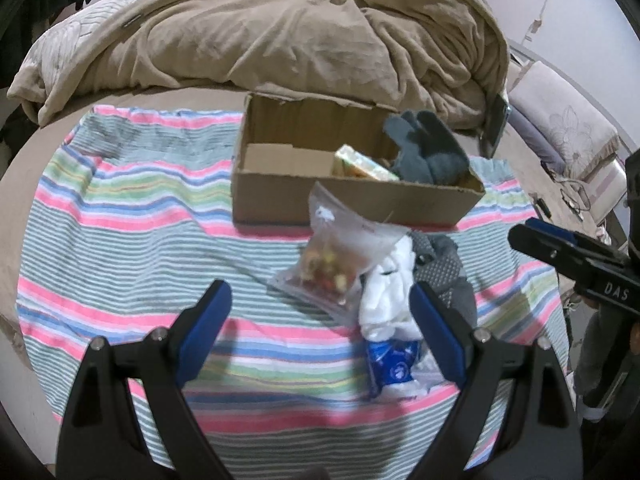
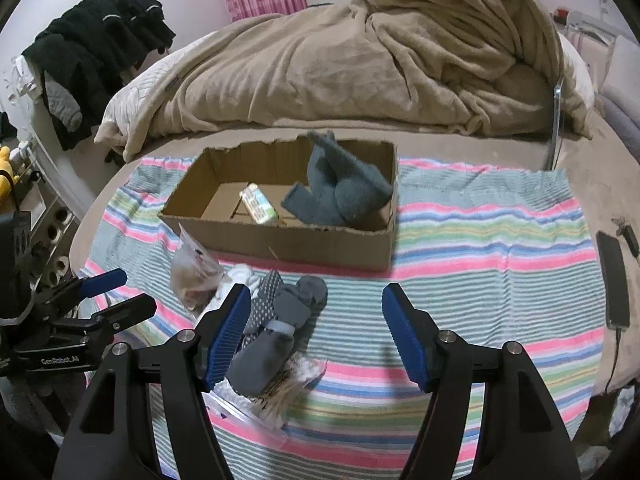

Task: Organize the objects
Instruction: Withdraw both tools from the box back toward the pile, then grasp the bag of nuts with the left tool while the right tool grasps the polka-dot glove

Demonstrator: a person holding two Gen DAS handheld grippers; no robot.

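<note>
A: Hovering over the striped towel (image 1: 120, 216) on the bed, the left claw (image 1: 322, 308) stands wide apart, gripping nothing.

B: And ahead of it?

A: A clear zip bag (image 1: 340, 256) of small colourful bits leans beside white cloth (image 1: 386, 292), just before the cardboard box (image 2: 280, 246).

B: Inside the box?

A: A small carton (image 2: 258, 202) and a blue-grey glove (image 2: 340, 192).

B: The right claw (image 2: 316, 334)?

A: Also apart and empty, its left pad just beside the grey socks (image 2: 276, 328).

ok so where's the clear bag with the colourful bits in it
In the left wrist view the clear bag leans against the cardboard box's front wall, just left of the white cloth.
</note>
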